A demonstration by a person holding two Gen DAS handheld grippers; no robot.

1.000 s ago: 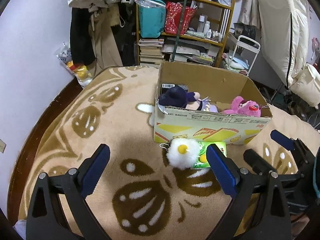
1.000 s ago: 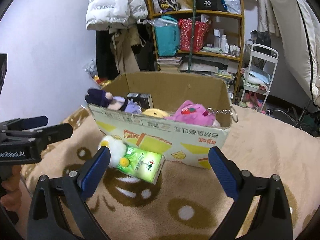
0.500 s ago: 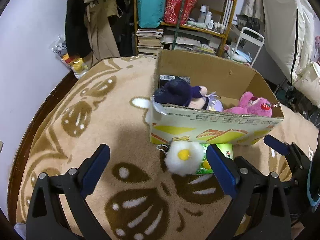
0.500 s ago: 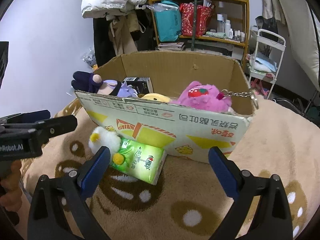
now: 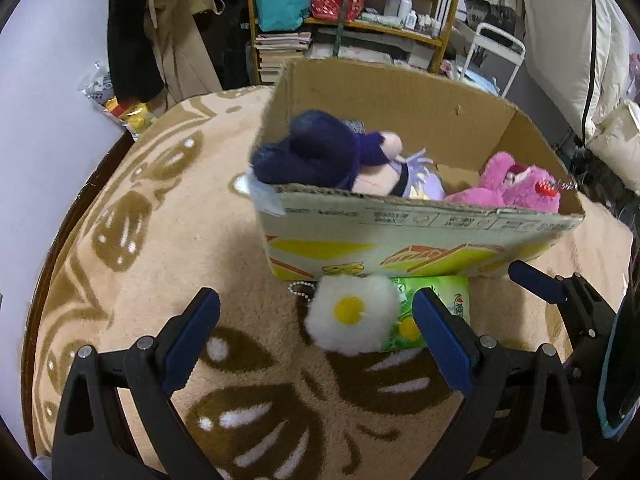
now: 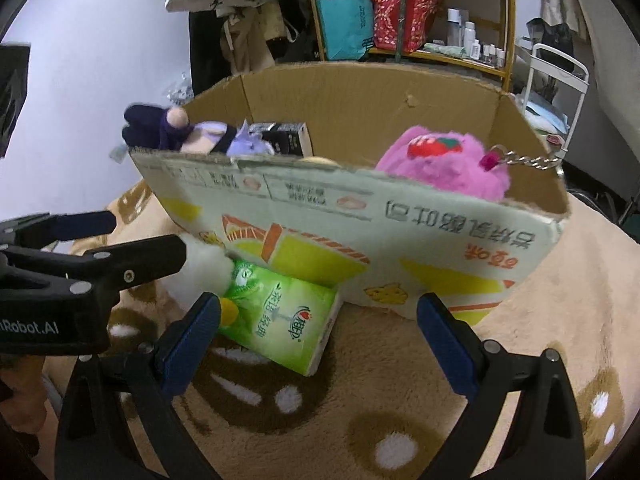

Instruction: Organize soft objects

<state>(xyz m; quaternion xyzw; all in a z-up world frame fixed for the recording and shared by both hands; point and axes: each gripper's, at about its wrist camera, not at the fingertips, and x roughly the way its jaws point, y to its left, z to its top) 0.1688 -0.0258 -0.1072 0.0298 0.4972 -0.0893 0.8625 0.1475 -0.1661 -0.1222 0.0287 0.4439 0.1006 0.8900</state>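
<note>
Egg plush (image 5: 350, 320) — fluffy white, yellow yolk — beside green pack (image 6: 280, 316); both tools gape, empty.

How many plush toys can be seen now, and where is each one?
3. The dark-haired doll lies at the cardboard box's left end, the pink plush at its right end, and the fried-egg plush on the blanket before it. More may be hidden inside.

Support: beige blanket (image 5: 192, 240) with brown pattern. Directly on it: open cardboard box (image 5: 400, 236), green tissue pack (image 6: 284, 312) touching the box's front wall, white fried-egg plush (image 5: 352, 316) just beside the pack, overlapping its left end.
</note>
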